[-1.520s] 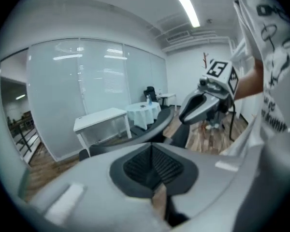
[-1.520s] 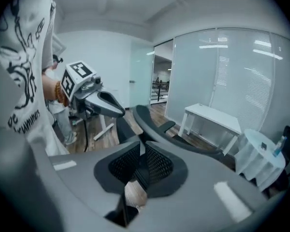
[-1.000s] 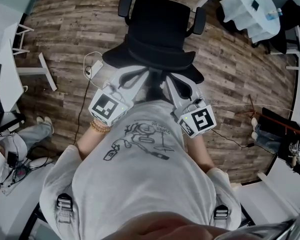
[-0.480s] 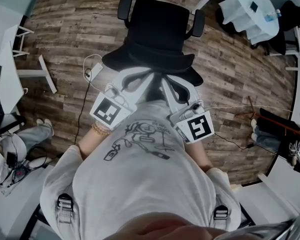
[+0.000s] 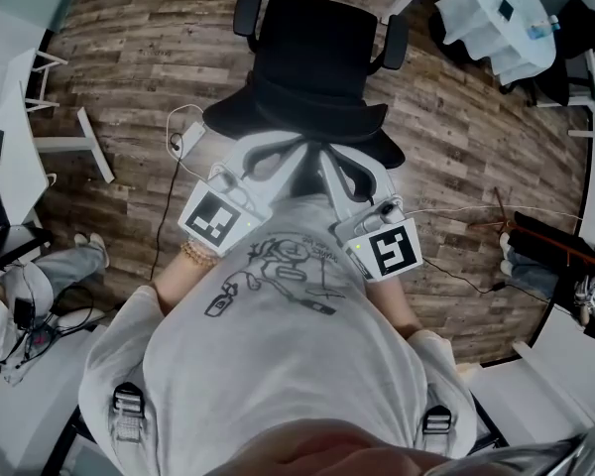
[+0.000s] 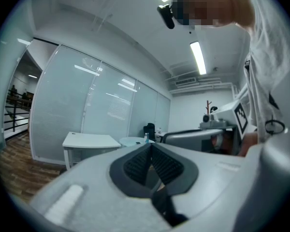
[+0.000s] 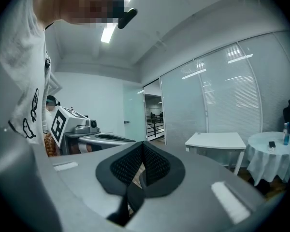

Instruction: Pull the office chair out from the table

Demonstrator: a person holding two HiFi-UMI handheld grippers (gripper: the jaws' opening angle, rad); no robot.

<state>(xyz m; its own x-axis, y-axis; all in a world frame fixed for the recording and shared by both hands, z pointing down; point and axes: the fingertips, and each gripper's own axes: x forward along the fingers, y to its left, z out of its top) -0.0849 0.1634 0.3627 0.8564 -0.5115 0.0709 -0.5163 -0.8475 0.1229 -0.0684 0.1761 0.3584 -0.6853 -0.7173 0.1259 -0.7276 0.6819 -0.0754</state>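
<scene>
Left gripper (image 6: 150,151) and right gripper (image 7: 142,149) are each holding jaws pressed together, gripping nothing, and are hovering side by side near the black office chair (image 5: 312,58).

The person wears a pale grey short-sleeved T-shirt (image 5: 278,365) with a dark line drawing (image 5: 278,276) printed on it, a beaded bracelet (image 5: 192,253), and straps (image 5: 127,410) with buckles at both shoulders. The left gripper (image 6: 150,159) and right gripper (image 7: 141,164) are light grey with black ribbed pads (image 6: 135,164). Each carries a white cube (image 5: 216,218) with black square markers.
</scene>
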